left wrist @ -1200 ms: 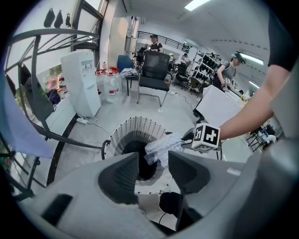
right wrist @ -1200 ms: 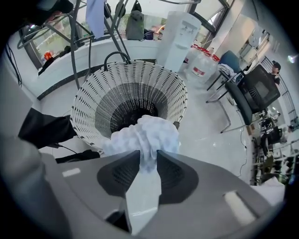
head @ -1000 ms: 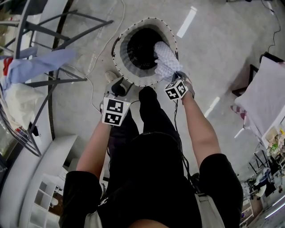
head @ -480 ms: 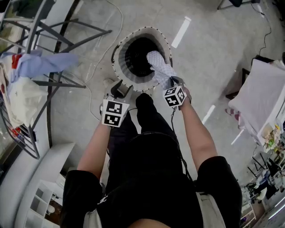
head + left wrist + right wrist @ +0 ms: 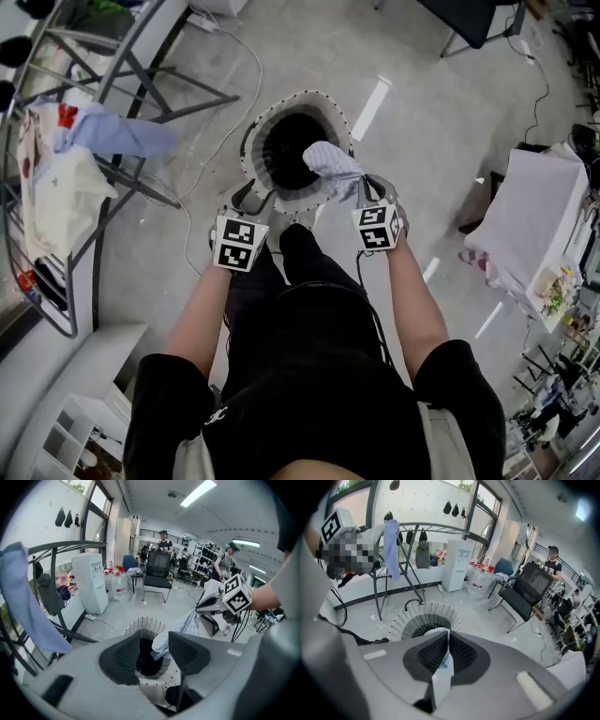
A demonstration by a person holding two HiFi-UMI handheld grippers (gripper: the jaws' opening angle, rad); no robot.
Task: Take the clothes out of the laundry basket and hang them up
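Pale checked cloth garment point(image 5: 440, 677) is pinched right at the tips of the right gripper point(image 5: 446, 641). The jaws are closed to a sliver, with a thin fold of fabric sandwiched between the dark ribbed pads point(image 5: 461, 651) and the rest trailing back underneath. That's a narrow bite on an edge, so my read is the lift wants to be slow and straight up. Any jerk and that fold could slide out.

Over on the other side, the left gripper point(image 5: 153, 648) stands with its jaws well apart and nothing between them. Through the gap you see only a dark basket mouth. The garment hangs just beyond its right-hand finger point(image 5: 187, 651), near but not touching. That's a good spot for a second grab. I'd bring those open jaws across to a free stretch of cloth close to the top, so the piece can be spread between two hands rather than dangle bunched from one.

Below both grippers sits the round white ribbed laundry basket point(image 5: 253, 141). From the head view, the bunched lower end of the cloth hangs over its opening on the near-right side. Whether it's fully out I can't tell, so watch for a snag on the rim.

Further out to the left, the grey metal drying rack point(image 5: 141, 84) already carries a light blue garment point(image 5: 122, 133), and that looks like the destination.
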